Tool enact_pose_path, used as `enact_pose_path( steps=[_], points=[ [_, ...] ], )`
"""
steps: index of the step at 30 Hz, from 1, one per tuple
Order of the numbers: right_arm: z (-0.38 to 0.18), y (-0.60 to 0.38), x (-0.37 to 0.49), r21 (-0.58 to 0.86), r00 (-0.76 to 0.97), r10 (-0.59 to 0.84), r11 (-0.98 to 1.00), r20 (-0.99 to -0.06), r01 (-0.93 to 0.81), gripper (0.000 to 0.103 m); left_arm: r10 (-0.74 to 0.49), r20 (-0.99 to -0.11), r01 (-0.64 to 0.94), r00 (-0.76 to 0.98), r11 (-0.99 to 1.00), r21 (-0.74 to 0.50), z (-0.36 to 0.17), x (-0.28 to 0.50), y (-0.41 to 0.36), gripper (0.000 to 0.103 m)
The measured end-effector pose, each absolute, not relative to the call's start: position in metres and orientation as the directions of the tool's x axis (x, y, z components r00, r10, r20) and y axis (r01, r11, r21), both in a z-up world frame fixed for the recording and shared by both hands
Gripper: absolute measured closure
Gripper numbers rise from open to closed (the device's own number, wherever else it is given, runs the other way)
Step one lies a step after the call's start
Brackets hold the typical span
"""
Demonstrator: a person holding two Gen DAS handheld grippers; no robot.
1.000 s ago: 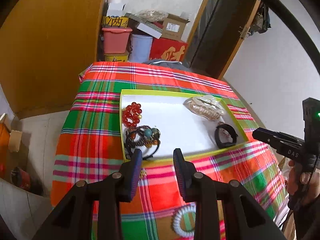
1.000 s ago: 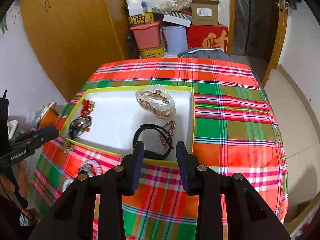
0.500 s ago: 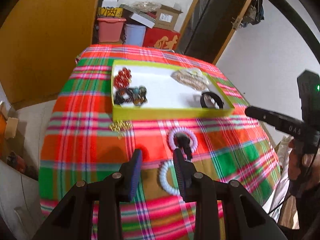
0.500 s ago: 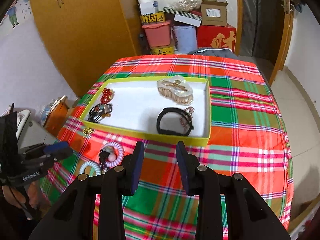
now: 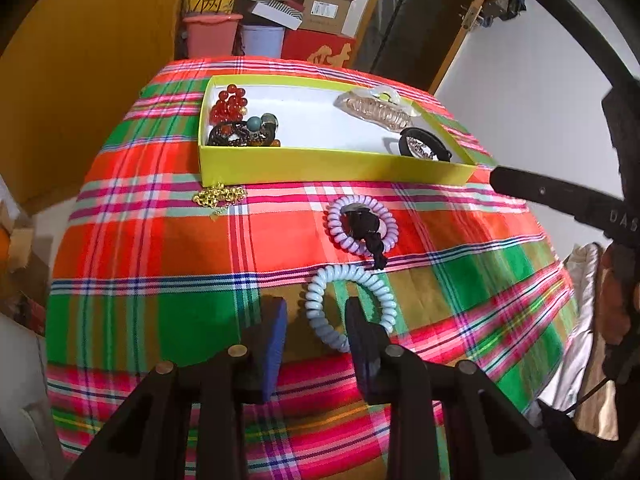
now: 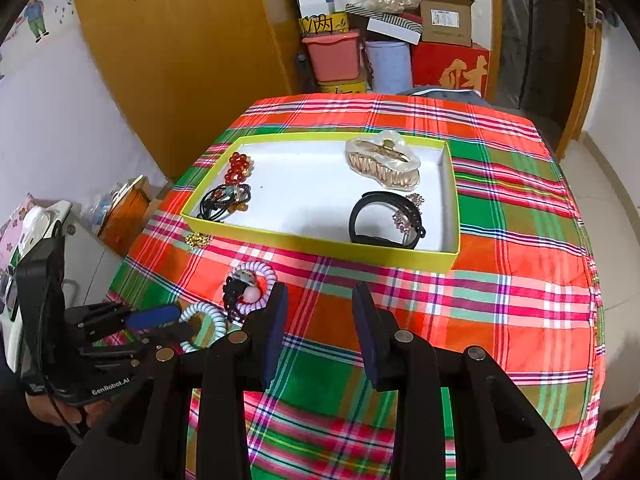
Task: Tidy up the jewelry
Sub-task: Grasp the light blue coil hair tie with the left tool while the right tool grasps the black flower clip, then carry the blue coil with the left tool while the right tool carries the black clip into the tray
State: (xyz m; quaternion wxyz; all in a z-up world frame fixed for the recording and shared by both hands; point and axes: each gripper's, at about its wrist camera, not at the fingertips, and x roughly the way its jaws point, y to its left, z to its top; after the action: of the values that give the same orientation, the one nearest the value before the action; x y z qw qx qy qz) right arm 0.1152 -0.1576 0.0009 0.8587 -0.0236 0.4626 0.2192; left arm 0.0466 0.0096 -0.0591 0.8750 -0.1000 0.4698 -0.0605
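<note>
The left gripper is pulling back from the tray and straddling the blue coil on the cloth, jaws wide. The right gripper is idling, jaws wide and empty. A pickup looks next.

Box is set mid-table on the cloth. Inside: beads and corded bracelet at left, hair claw at back right, band at front right. Before the box: chain at left, two coil ties nearer.
</note>
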Motion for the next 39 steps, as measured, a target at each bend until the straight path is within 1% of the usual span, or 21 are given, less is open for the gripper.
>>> enact_pose_path(
  steps=[1,3,5,14,21,35,36,37,39],
  points=[
    [0.001,-0.157,0.115,0.162,0.475,0.355,0.902,-0.805,-0.399,0.069,-0.192,-0.812,0.011,0.551,0.975,-0.223,-0.059,0.047,0.009,0.081],
    [0.0,-0.155,0.117,0.163,0.472,0.356,0.901,-0.807,-0.402,0.069,-0.176,-0.815,0.009,0.552,0.979,-0.204,-0.06,0.047,0.008,0.092],
    [0.0,-0.152,0.117,0.163,0.47,0.359,0.899,-0.807,-0.406,0.069,-0.169,-0.816,0.003,0.553,0.98,-0.201,-0.059,0.048,0.009,0.093],
    [-0.005,-0.129,0.114,0.173,0.438,0.383,0.878,-0.814,-0.446,0.069,-0.17,-0.794,-0.018,0.584,0.975,-0.223,-0.052,0.039,0.023,0.094],
    [-0.022,-0.102,0.115,0.192,0.384,0.402,0.855,-0.831,-0.481,0.069,-0.159,-0.771,-0.05,0.617,0.969,-0.241,-0.041,0.033,0.042,0.094],
    [-0.053,-0.067,0.123,0.176,0.317,0.372,0.844,-0.872,-0.506,0.069,-0.151,-0.755,-0.099,0.638,0.956,-0.275,-0.039,0.027,0.071,0.094],
    [-0.054,-0.066,0.124,0.172,0.316,0.367,0.845,-0.875,-0.507,0.069,-0.152,-0.755,-0.099,0.638,0.956,-0.276,-0.039,0.027,0.072,0.094],
    [-0.054,-0.065,0.124,0.167,0.319,0.365,0.845,-0.875,-0.509,0.073,-0.153,-0.754,-0.1,0.639,0.955,-0.279,-0.039,0.027,0.072,0.094],
    [-0.054,-0.062,0.124,0.149,0.325,0.353,0.845,-0.877,-0.514,0.076,-0.155,-0.753,-0.101,0.639,0.954,-0.283,-0.04,0.028,0.073,0.094]
  ],
)
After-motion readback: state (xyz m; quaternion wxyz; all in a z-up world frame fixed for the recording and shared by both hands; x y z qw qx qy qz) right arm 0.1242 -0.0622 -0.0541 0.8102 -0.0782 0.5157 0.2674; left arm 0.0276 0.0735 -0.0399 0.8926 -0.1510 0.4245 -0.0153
